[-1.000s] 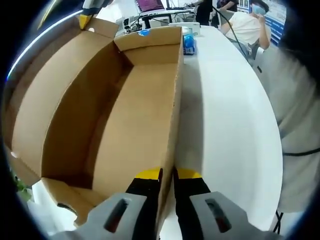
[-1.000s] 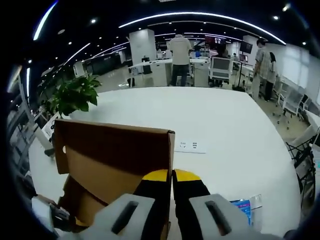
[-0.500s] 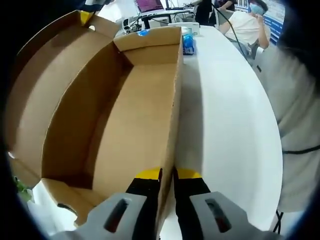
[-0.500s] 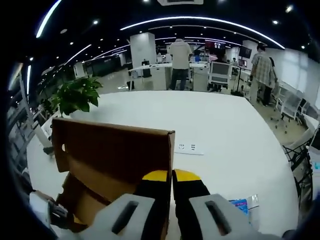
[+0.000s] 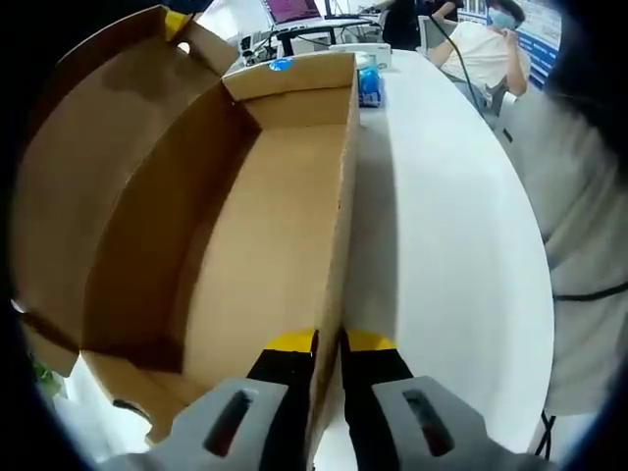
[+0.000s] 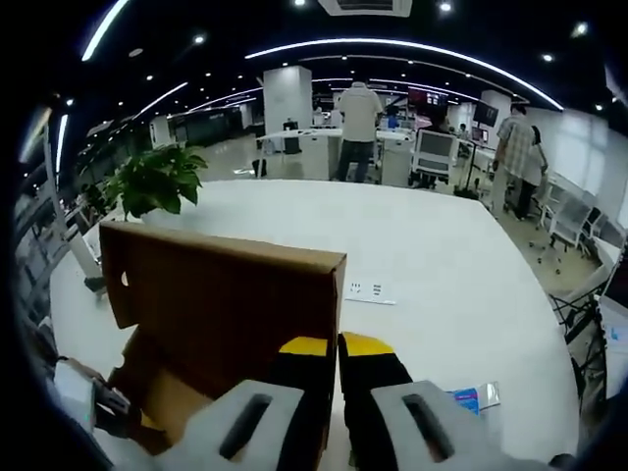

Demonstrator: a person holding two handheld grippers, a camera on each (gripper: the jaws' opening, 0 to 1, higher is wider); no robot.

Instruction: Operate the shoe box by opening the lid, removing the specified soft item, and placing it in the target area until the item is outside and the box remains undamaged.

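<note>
We were at the lid-opening step: the left gripper [image 5: 327, 343] pinched the shoe box [image 5: 285, 226] wall, while the right gripper [image 6: 332, 348] clamped the raised lid [image 6: 221, 294]. The box floor looked bare, though its near corner was hidden, so next we needed to find the soft item.

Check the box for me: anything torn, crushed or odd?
No tear or crush shows. The box is open, its lid raised by the right gripper, while the left gripper clamps the side wall. One oddity: the visible inside holds no soft item.

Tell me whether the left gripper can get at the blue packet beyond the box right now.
Probably not: the left gripper is shut on the box wall, and the blue packet lies past the box's far end.
</note>
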